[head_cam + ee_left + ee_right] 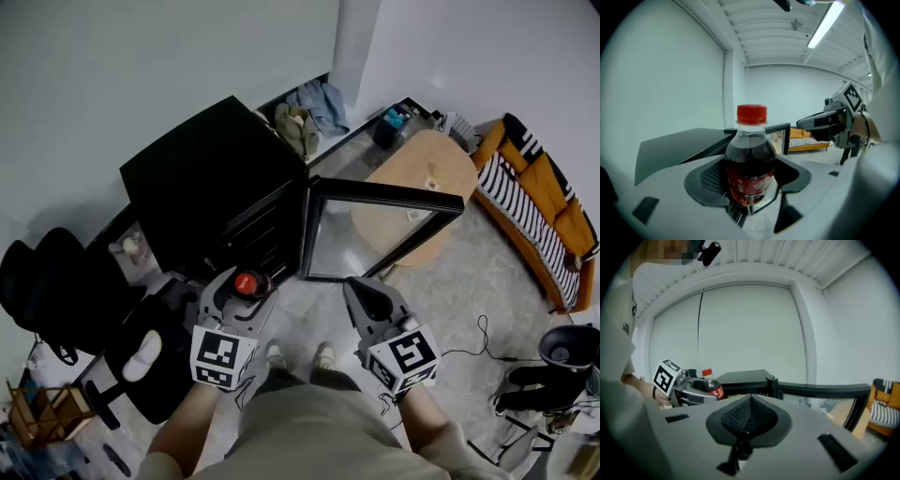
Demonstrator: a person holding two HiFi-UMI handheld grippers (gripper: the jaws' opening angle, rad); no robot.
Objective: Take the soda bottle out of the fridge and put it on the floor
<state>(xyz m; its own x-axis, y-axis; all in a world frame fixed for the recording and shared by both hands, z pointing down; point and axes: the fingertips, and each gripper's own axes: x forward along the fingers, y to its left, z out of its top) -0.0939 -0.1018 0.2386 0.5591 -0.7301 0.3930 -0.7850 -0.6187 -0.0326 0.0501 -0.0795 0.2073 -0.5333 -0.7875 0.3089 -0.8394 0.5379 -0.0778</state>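
Left hand-held gripper (749, 183) clamps soda bottle (751, 157) upright between its jaws.

A pale, speckled floor (450, 291) is seen. A black fridge (206, 178) is set on it against the wall, with its glass door (375, 230) swung open. Just beyond the door a round wooden table (417, 192) is stood, and small pale items (431, 184) are laid on its top. An orange, striped sofa (539, 202) is placed along the right. Clothes (309, 112) are heaped in the corner behind the fridge. A black cable (484, 330) is trailed over the floor at the right, and a black chair (66, 281) is stood left of the fridge.
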